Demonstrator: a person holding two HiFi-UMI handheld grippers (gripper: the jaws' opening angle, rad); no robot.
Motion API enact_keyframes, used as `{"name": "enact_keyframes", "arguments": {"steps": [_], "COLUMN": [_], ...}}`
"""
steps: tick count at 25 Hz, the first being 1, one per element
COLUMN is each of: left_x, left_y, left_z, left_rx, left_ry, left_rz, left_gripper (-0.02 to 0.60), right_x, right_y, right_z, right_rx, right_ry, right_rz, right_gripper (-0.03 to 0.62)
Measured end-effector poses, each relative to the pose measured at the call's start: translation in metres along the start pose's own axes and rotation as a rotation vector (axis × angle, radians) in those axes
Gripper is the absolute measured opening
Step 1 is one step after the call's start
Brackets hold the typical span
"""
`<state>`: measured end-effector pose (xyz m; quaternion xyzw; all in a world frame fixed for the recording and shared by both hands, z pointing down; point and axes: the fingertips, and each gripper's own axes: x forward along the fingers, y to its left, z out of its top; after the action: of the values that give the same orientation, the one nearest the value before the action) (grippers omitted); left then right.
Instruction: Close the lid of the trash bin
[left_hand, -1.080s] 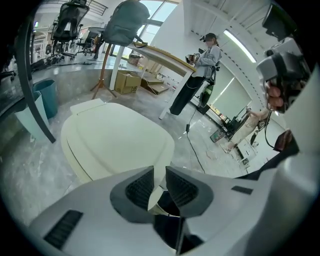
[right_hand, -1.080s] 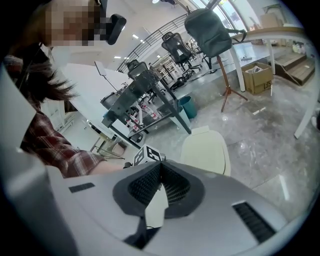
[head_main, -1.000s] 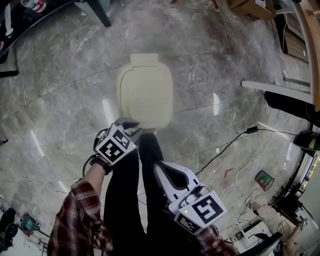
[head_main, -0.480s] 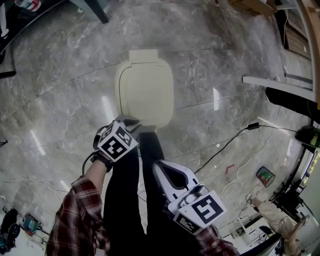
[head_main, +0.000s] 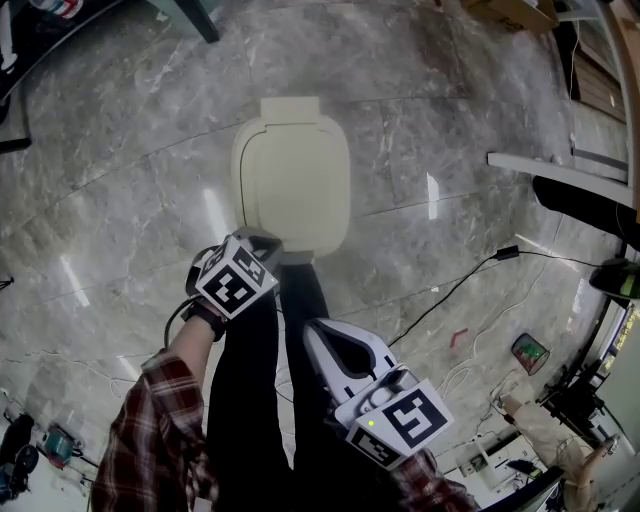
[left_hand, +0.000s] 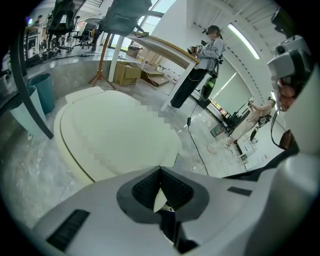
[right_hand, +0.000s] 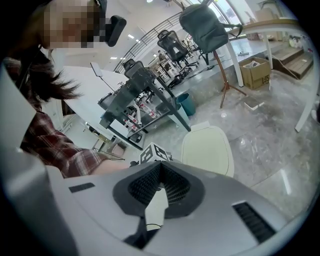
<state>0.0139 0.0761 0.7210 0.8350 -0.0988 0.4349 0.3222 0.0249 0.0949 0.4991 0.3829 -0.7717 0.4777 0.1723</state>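
The cream trash bin (head_main: 290, 180) stands on the grey marble floor with its lid (left_hand: 115, 135) lying flat down on it. My left gripper (head_main: 266, 246) hovers at the bin's near edge, jaws shut with nothing between them; the lid fills the left gripper view just past its tips (left_hand: 160, 169). My right gripper (head_main: 315, 332) is held back by the person's dark trouser legs, jaws shut and empty. In the right gripper view (right_hand: 160, 165) the bin (right_hand: 207, 149) sits ahead, with the left gripper's marker cube (right_hand: 154, 153) beside it.
A black cable (head_main: 450, 295) snakes over the floor to the right. A white board (head_main: 560, 172) lies at right. Blue bins (left_hand: 42, 90), a cardboard box (left_hand: 125, 74) and a standing person (left_hand: 200, 65) lie beyond the bin. Office chairs (right_hand: 172, 42) and a desk frame stand behind.
Almost nothing differs: the lid lies down in all frames, and the left gripper has stayed at the bin's near edge with only a small shift.
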Motion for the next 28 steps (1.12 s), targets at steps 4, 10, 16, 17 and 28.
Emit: {"name": "enact_keyframes", "arguments": {"steps": [4, 10, 16, 17, 28], "left_x": [0.004, 0.006, -0.005, -0.012, -0.176], "left_y": [0.001, 0.002, -0.006, -0.009, -0.015], "left_z": [0.000, -0.001, 0.005, 0.015, 0.169], "left_rx": [-0.003, -0.015, -0.108, -0.102, -0.005], "left_ry": [0.002, 0.000, -0.020, -0.036, -0.308], "left_rz": [0.005, 0.003, -0.002, 0.001, 0.153], "left_gripper": [0.011, 0.011, 0.011, 0.011, 0.011], "right_x": [0.001, 0.002, -0.011, -0.015, -0.060], "right_y": [-0.001, -0.003, 0.003, 0.005, 0.065], "right_z": [-0.003, -0.005, 0.015, 0.023, 0.139], "right_rx": [0.003, 0.002, -0.037, -0.050, -0.263], "right_ry": [0.004, 0.004, -0.022, -0.033, -0.136], "right_rz": [0.001, -0.002, -0.007, -0.002, 0.044], "right_gripper": [0.012, 0.014, 0.014, 0.012, 0.012]}}
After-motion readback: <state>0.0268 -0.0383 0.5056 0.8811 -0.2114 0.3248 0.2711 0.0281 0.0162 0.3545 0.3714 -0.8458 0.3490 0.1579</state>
